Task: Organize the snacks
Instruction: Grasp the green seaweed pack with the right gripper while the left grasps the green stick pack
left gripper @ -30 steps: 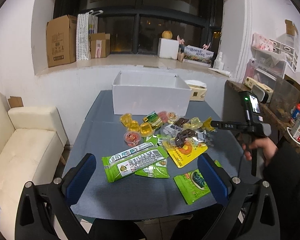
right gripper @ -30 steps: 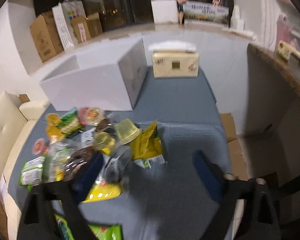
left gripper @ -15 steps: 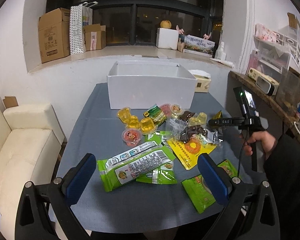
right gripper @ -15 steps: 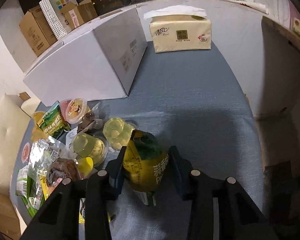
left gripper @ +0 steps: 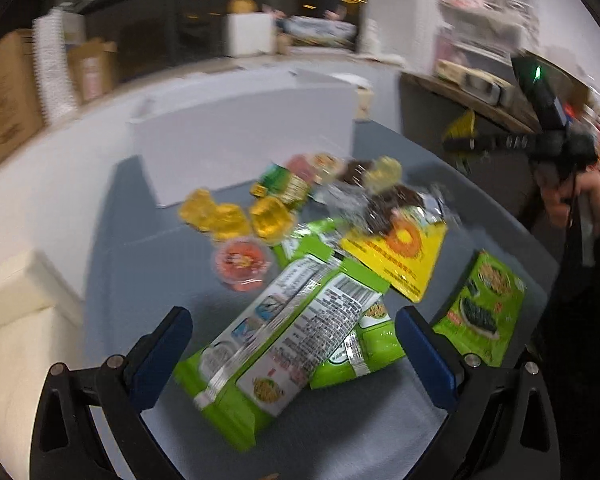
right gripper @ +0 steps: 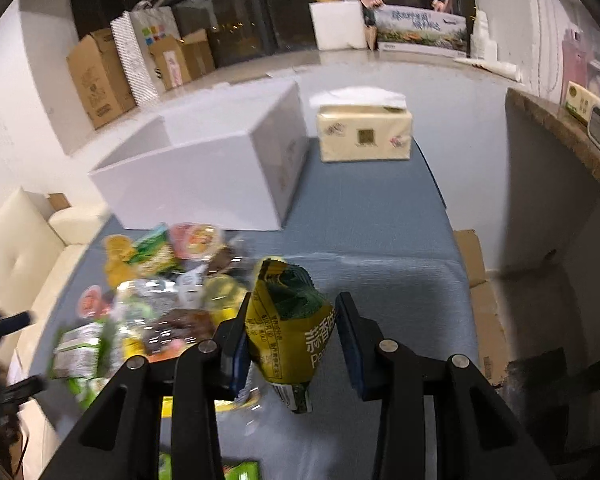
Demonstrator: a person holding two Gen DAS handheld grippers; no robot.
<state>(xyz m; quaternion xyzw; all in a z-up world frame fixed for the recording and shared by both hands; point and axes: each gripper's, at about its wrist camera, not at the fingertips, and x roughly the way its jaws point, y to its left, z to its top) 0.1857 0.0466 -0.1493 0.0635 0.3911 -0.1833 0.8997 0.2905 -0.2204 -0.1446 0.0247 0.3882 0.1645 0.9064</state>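
Note:
Snacks lie heaped on the blue-grey table (left gripper: 148, 288): a long green packet (left gripper: 284, 344), a yellow packet (left gripper: 400, 252), a green seaweed packet (left gripper: 484, 308), yellow jelly cups (left gripper: 228, 216) and a red cup (left gripper: 240, 264). My left gripper (left gripper: 292, 320) is open and hovers low over the long green packet, one finger on each side and neither touching it. My right gripper (right gripper: 293, 300) is shut on a yellow-green pea pouch (right gripper: 288, 328) and holds it above the table. In the left wrist view the pouch (left gripper: 460, 126) hangs at the right. An open white box (right gripper: 204, 176) stands behind the pile.
A tissue pack (right gripper: 364, 136) sits on the table right of the white box. A cream sofa (left gripper: 12, 320) lies beyond the table's left edge. A wooden counter (right gripper: 560, 128) runs along the right. Cardboard boxes (right gripper: 96, 80) line the window sill.
My right gripper closed on the pea pouch and lifted it off the table. My left gripper dropped toward the green packets, came closer and rolled; its view is now blurred.

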